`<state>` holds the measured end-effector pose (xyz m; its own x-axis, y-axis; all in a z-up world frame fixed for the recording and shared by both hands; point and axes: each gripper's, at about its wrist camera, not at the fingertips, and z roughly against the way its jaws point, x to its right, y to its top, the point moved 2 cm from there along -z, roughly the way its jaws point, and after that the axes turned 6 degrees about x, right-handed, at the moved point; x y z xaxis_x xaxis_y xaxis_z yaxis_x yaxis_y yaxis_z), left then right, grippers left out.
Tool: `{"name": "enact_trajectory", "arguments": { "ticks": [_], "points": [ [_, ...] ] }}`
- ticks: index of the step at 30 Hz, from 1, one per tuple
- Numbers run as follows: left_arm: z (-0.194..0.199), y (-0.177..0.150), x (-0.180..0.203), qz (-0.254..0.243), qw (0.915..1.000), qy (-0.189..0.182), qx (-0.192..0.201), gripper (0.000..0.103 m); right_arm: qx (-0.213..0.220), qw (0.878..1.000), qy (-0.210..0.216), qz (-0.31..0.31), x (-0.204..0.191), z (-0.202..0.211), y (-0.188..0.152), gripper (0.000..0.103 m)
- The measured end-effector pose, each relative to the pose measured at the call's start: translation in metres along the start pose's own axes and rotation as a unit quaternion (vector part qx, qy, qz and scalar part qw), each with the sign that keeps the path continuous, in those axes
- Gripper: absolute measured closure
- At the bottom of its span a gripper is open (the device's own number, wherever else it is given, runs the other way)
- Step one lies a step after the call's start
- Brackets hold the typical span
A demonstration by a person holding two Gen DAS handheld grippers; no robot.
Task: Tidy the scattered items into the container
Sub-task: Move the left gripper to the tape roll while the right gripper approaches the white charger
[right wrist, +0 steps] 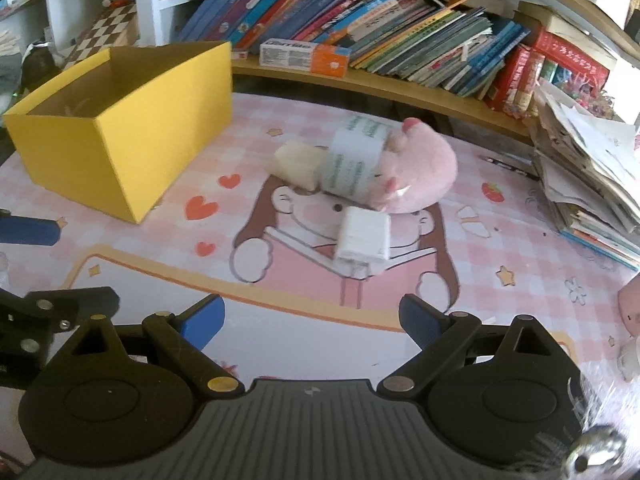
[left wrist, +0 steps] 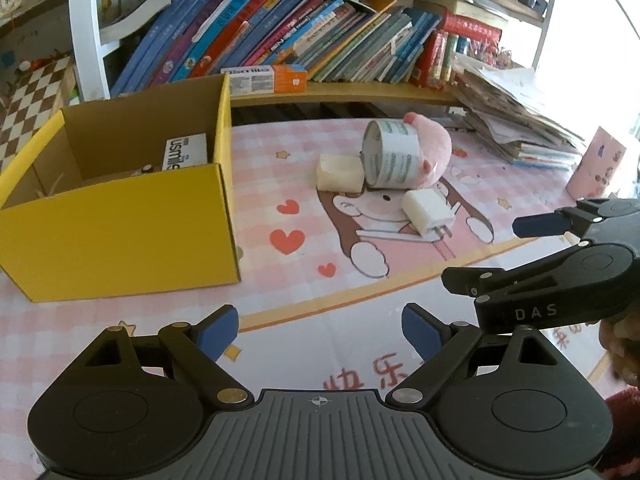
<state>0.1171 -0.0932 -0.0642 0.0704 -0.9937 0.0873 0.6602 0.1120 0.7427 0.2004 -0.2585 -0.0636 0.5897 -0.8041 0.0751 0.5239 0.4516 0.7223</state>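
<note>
We see both tongs tilted down toward the table, side by side. The left gripper (left wrist: 320,330) gapes wide, empty; the right gripper (right wrist: 312,320) likewise. Ahead of the right one lie the charger (right wrist: 363,236), tape roll (right wrist: 354,164), pale block (right wrist: 298,164) (perhaps an eraser) and pink plush (right wrist: 420,168). The yellow box (left wrist: 120,232) sits ahead-left of the left gripper.

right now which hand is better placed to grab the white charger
Right, probably. The white charger lies straight ahead of the right gripper, open and empty. The left gripper faces more toward the yellow box.
</note>
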Motion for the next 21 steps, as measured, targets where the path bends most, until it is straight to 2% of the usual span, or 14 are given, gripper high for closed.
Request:
{"name": "enact_trajectory", "arguments": {
  "ticks": [12,15,21],
  "points": [
    [-0.017,0.022,0.019,-0.012,0.9998,0.004,0.014,0.012,0.013,1.0,-0.004,0.007,0.024,-0.017,0.002,0.012],
    [-0.022,0.028,0.024,-0.017,0.9996,-0.002,0.021,0.012,0.01,1.0,-0.001,0.004,0.028,-0.025,0.004,0.019],
    [-0.036,0.038,0.03,-0.028,0.9992,-0.01,0.028,0.012,0.005,1.0,0.002,-0.005,0.034,-0.041,0.007,0.023]
  ]
}}
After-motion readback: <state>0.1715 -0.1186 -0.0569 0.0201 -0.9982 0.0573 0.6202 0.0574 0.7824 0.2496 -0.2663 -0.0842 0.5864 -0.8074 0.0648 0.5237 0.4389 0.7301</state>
